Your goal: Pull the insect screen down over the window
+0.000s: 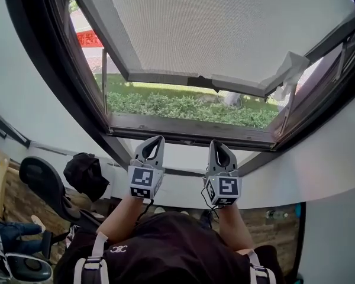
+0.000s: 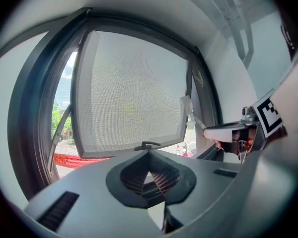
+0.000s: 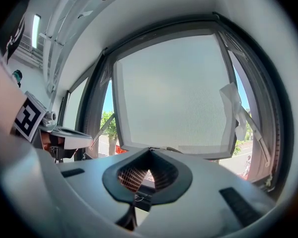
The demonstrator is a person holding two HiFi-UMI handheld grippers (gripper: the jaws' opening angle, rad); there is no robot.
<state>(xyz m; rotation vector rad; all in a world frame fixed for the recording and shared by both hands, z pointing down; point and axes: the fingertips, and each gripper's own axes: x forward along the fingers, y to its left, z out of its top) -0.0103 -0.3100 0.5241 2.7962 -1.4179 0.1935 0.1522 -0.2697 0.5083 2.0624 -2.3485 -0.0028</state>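
Grey mesh: the insect screen (image 1: 225,28) is drawn part of the way. Its bottom bar (image 1: 165,77) hangs well above the window's lower rail (image 1: 189,136), and a hedge (image 1: 183,106) shows in the gap between them.
Handling, as judged: light. The mesh is thin and would likely dent or tear if you pinch or push it. The bar looks stiff, so put all your load there.
Hold point: a small dark handle (image 1: 201,81) at mid-bar, straight above the middle of the lower rail. You could hook or pinch it from below. Pulling off-centre would probably skew the bar between its sides.
Left tool: the left gripper (image 1: 155,142) sits just below the lower rail, left of its middle. Its jaws are closed together with nothing between them.
Right tool: the right gripper (image 1: 218,144) sits just below the lower rail, right of its middle, beside the other. Its jaws are likewise closed and empty. You must open one before it can take the handle.
Snag risk: a white rag (image 1: 289,70) is bunched at the bar's right corner, above the right end of the lower rail. It may catch as the bar comes down.
Edges: a dark side frame (image 1: 53,70) rises from each end of the lower rail and leaves no slack sideways.
Open room: there is free air from the lower rail up to the bar, so your reach upward is unobstructed at the middle.
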